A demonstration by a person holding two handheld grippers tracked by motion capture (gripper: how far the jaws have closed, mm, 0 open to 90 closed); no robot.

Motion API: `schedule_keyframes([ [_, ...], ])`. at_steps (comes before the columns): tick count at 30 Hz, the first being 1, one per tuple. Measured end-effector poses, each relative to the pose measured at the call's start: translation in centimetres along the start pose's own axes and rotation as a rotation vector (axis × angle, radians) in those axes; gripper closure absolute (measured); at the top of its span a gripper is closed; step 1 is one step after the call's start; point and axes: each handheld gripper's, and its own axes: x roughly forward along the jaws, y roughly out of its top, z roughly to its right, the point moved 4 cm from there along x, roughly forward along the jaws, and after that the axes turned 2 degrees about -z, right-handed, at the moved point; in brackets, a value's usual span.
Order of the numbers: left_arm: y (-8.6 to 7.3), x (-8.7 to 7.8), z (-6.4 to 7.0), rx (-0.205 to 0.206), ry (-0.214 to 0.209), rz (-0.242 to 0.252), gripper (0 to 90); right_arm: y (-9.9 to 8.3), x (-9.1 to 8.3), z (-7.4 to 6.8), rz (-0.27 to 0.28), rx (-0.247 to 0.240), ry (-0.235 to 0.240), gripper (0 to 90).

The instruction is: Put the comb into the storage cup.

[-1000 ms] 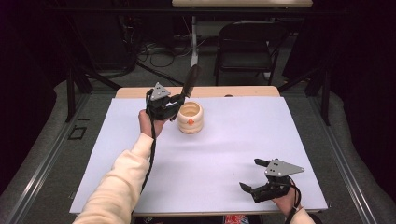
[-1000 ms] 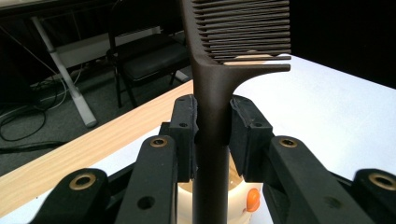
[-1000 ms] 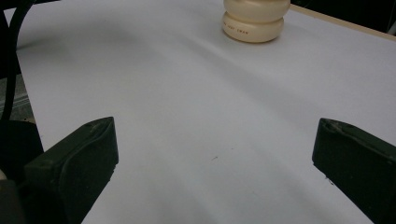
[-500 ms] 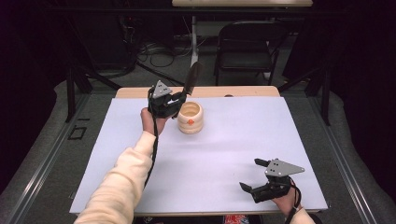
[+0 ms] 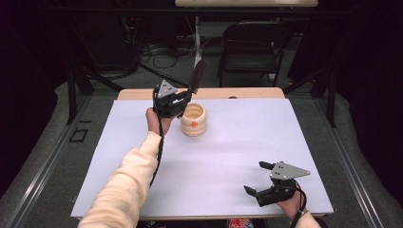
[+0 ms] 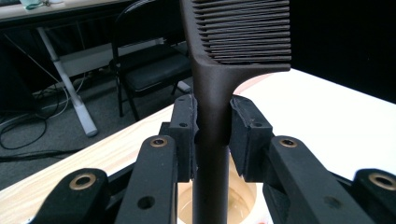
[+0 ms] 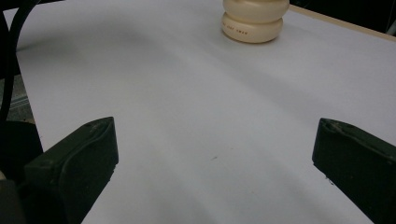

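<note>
Left hand-held gripper (image 6: 212, 135) clamped on dark comb (image 6: 219, 93) at its handle, teeth up top. Cream cup (image 6: 243, 200) opening directly below handle. Bench (image 6: 336, 112) beyond, folding chair (image 6: 149, 65) behind.

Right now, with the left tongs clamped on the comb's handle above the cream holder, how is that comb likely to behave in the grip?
The comb probably stays stiff: its handle stands straight between the left tongs. It looks light, thin plastic. Its smooth, round handle could swivel or slip, since the pads pinch a short stretch. The holder looks squat, unlikely to tip if nudged.
</note>
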Motion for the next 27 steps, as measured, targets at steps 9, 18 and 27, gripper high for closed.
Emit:
schedule_keyframes([
  [9,0.0,0.6,-0.2,-0.021,0.001,0.027,72.3,0.0,0.0,0.0,0.001,-0.001,0.002,0.0],
  [18,0.0,1.2,-0.3,-0.030,0.005,0.048,72.3,0.0,0.0,0.0,-0.001,0.001,0.002,0.0],
  [27,-0.1,2.1,-0.3,-0.036,0.005,0.056,72.3,0.0,0.0,0.0,-0.001,0.001,0.002,0.0],
])
